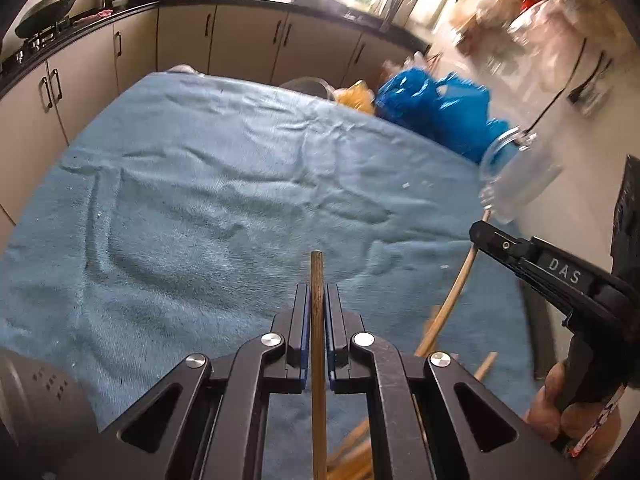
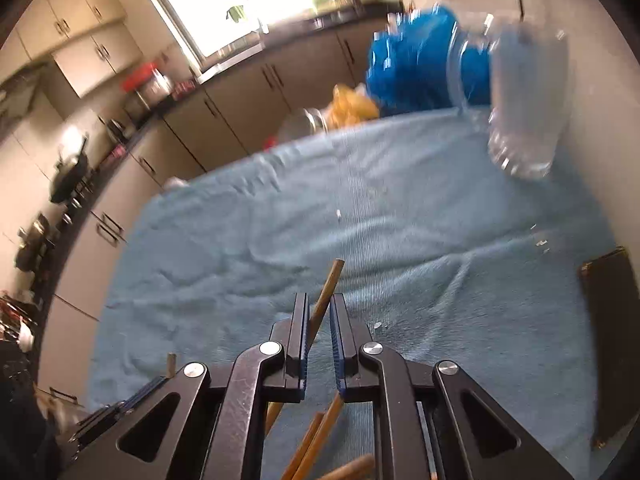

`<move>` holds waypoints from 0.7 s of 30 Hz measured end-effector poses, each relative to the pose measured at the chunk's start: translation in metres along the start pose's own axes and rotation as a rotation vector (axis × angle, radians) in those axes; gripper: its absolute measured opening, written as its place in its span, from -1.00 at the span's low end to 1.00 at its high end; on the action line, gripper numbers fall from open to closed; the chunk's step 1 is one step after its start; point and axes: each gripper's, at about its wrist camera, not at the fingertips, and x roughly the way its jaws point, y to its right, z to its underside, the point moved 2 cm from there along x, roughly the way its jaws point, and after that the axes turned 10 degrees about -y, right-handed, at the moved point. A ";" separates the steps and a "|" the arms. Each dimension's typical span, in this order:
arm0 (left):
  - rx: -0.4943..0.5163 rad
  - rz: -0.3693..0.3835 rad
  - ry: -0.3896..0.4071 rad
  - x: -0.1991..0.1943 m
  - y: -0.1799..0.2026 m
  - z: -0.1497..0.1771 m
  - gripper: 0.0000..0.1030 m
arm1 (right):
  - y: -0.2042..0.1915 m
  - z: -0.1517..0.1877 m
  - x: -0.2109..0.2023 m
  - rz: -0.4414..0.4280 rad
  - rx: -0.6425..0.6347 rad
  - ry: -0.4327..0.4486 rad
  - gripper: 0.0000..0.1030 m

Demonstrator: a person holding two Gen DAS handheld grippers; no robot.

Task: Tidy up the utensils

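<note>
My left gripper [image 1: 318, 300] is shut on a brown wooden chopstick [image 1: 317, 276] that sticks up between the pads above the blue cloth. My right gripper [image 2: 319, 312] is shut on another wooden chopstick [image 2: 330, 280], tilted to the right. In the left wrist view the right gripper [image 1: 478, 232] holds its pale stick [image 1: 460, 280] near a clear glass jar [image 1: 516, 176] at the table's far right edge. The jar also shows blurred in the right wrist view [image 2: 524, 100]. More wooden chopsticks [image 2: 320, 440] lie on the cloth below the grippers.
A blue towel [image 1: 200, 200] covers the table. A blue plastic bag [image 1: 436, 108] and a yellow bag [image 1: 354, 96] sit past the far edge. Kitchen cabinets [image 1: 180, 40] and a wok [image 1: 48, 12] are behind. A dark flat object [image 2: 608, 340] lies at the right edge.
</note>
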 end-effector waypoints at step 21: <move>0.099 0.124 0.302 -0.144 0.039 0.064 -0.88 | -0.033 0.065 -0.174 0.063 -0.181 0.387 -0.88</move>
